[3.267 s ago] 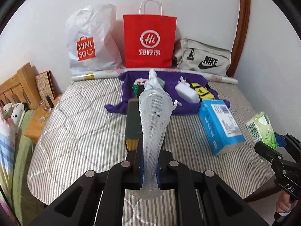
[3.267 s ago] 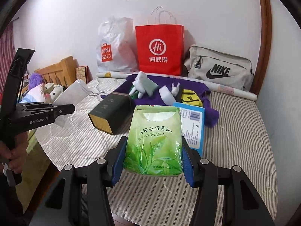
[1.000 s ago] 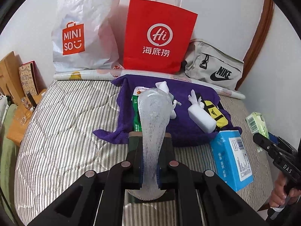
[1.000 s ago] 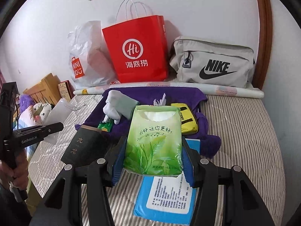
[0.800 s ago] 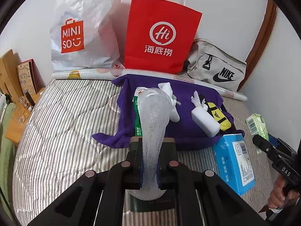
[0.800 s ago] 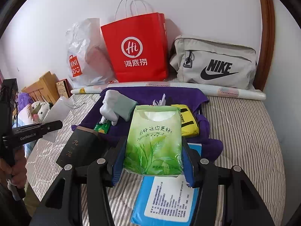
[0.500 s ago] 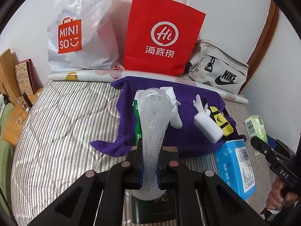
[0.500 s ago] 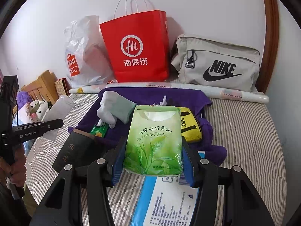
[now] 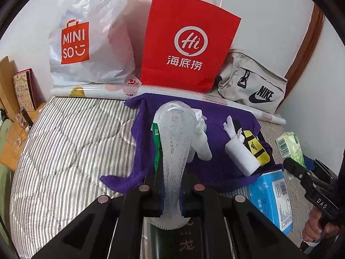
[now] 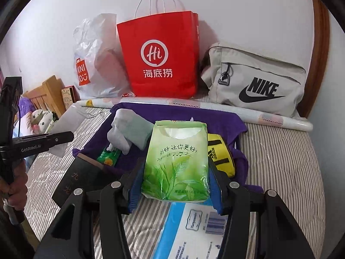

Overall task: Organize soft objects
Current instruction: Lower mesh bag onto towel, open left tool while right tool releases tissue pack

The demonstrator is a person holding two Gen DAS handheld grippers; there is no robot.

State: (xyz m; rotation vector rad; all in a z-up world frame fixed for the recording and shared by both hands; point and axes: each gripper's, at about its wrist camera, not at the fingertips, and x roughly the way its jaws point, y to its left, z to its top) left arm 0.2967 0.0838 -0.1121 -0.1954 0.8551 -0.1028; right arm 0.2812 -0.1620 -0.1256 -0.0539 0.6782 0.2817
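Observation:
My left gripper (image 9: 171,192) is shut on a white foam net sleeve (image 9: 174,142) and holds it above the near edge of a purple towel (image 9: 217,118) on the striped bed. My right gripper (image 10: 175,191) is shut on a green tissue pack (image 10: 176,161), held over the towel's near edge (image 10: 172,112). On the towel lie a white and grey plush glove (image 10: 127,131), a green packet (image 10: 107,156), a yellow Adidas pouch (image 10: 220,157) and a white rabbit-eared roll (image 9: 240,155). The right gripper and tissue pack show at the right of the left wrist view (image 9: 291,146).
A red paper bag (image 9: 189,49), a white Miniso bag (image 9: 86,43) and a grey Nike bag (image 9: 252,86) stand against the wall behind a rolled mat (image 9: 97,90). A blue box (image 9: 271,196) and a dark box (image 10: 77,177) lie near me. A wooden bedside (image 9: 13,142) is left.
Both grippers have moved forward toward the purple towel and the bags, each keeping its hold. The dark box and blue box have slid closer under the grippers.

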